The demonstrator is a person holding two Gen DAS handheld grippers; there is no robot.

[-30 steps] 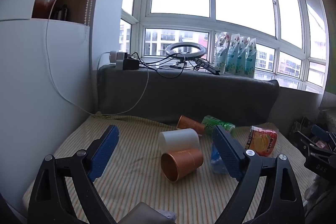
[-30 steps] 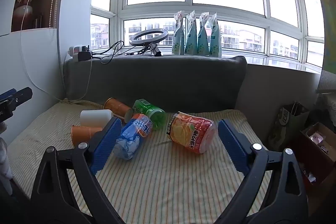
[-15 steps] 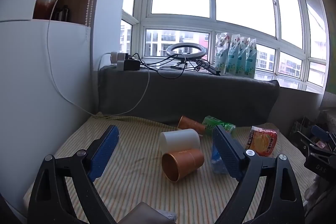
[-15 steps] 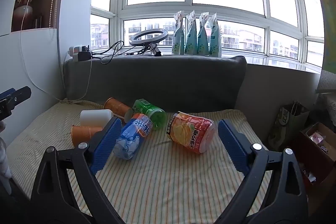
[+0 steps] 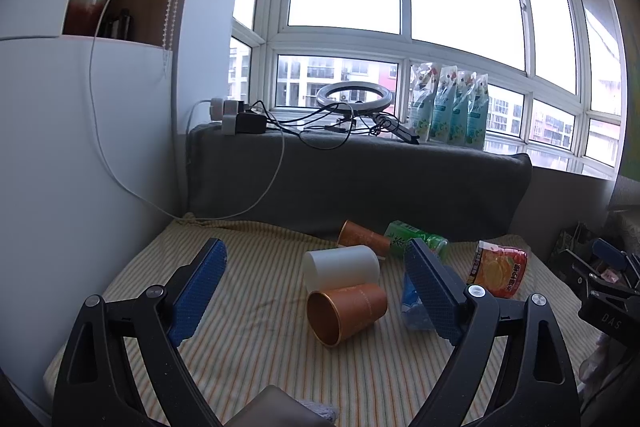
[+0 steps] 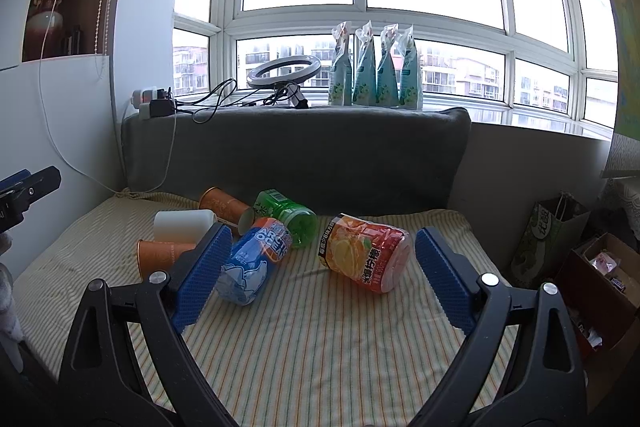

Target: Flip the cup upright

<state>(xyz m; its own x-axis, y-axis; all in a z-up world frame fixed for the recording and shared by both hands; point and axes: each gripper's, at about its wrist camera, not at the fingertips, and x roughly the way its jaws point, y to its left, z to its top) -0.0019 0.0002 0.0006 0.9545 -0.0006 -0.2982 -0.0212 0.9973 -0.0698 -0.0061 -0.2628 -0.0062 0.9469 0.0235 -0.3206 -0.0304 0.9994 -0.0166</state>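
Left wrist view first: the left gripper (image 5: 316, 291) is seen with its blue pads spread wide, nothing pinched between them, held above the striped cloth (image 5: 256, 347). Lying on its side right between the pads is the copper cup (image 5: 346, 311), open mouth turned toward the camera and a bit left. The white cup (image 5: 340, 267) is also tipped over, touching the copper one just behind it. A second orange cup (image 5: 362, 239) is down on its side farther back, next to the green bottle (image 5: 416, 241). The blue bottle (image 5: 414, 311) is mostly hidden behind the right pad here, and the orange-label jar (image 5: 500, 273) is off to the right. The inside of the copper cup is only shown from this angle.

Right wrist view: the right gripper (image 6: 322, 277) is spread open too and empty. The blue bottle (image 6: 256, 265) and the orange-label jar (image 6: 364, 253) are shown in full here, both lying down between the pads. The copper cup (image 6: 160, 255) is pushed to the left, partly covered by the left pad, so its mouth can't be made out. A paper bag (image 6: 546, 243) and a cardboard box (image 6: 600, 275) on the far right are seen clearly only here.

Compared with a second ago, basically nothing is changed: both grippers are held in the same spots, same spread, and no cup has been moved.
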